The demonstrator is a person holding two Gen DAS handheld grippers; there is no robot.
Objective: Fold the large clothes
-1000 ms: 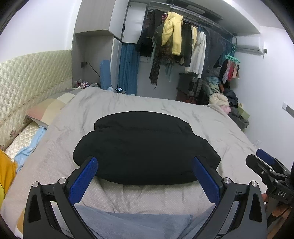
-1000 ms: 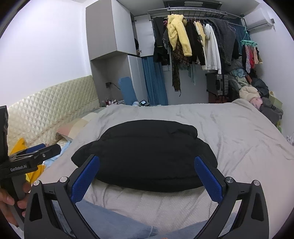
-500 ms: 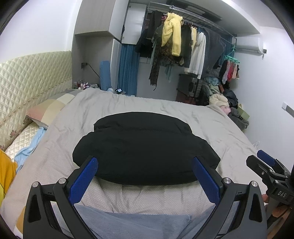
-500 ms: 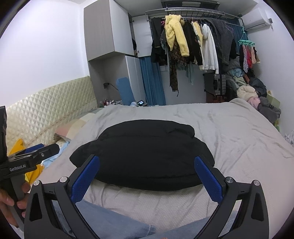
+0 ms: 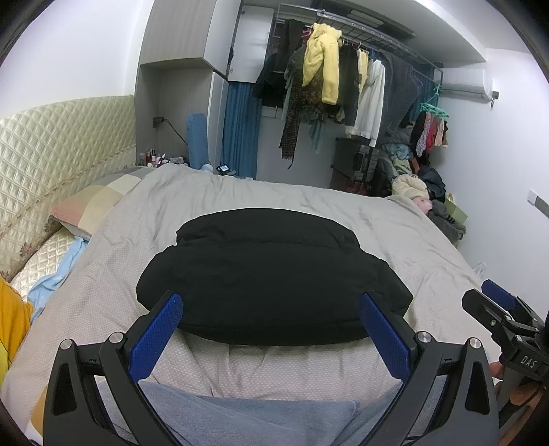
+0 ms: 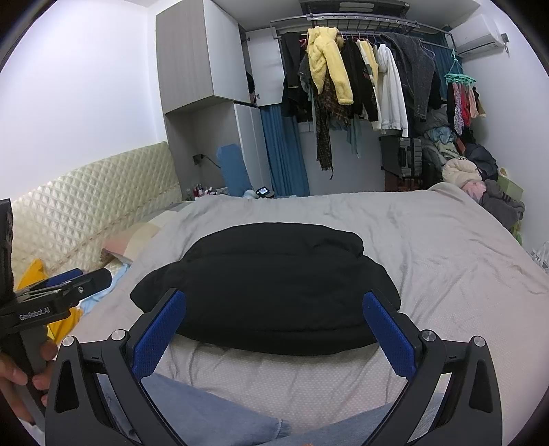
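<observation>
My left gripper (image 5: 271,329) and right gripper (image 6: 274,331) each hovered above the near edge of the bed (image 5: 240,195), fingers (image 5: 156,334) spread wide and holding nothing. The black padded jacket (image 5: 271,281), folded into a compact bundle, lay on the grey duvet (image 6: 429,240) at the middle of the bed, nearer the near edge, apart from both grippers. My denim-clad legs (image 6: 212,415) showed below the fingers. A clothes rail (image 6: 360,31) hung with garments stood beyond the far edge; a pillow (image 5: 92,202) lay at the headboard side.
</observation>
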